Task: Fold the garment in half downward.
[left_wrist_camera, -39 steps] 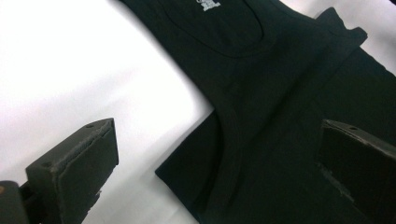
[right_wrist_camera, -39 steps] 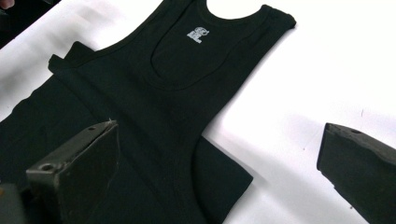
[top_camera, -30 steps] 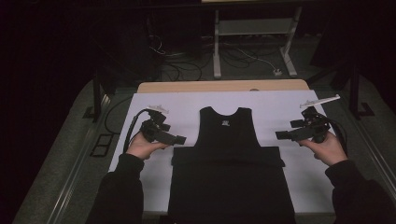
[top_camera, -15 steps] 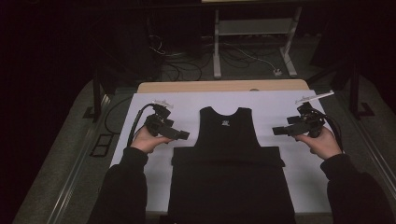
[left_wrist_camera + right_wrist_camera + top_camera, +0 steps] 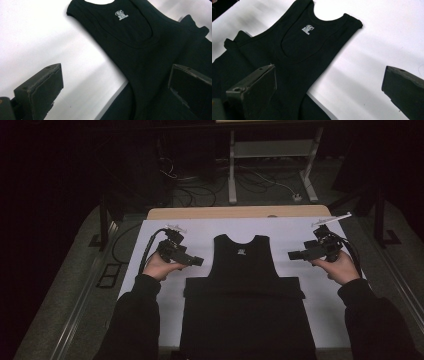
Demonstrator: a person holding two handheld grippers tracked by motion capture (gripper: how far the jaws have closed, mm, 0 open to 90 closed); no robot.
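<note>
The black tank top lies flat at the middle of your white tabletop, neckline toward 12 o'clock, its lower part folded across. Your left hand-held gripper sits at 9 o'clock of it, just beside the armhole, jaws wide and empty. Your right hand-held gripper sits at 3 o'clock, likewise wide and empty.

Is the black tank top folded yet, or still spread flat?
Spread flat. The black tank top lies open on the white sheet, straps and neckline unfolded, its lower end over another dark garment. Neither gripper touches it.
</note>
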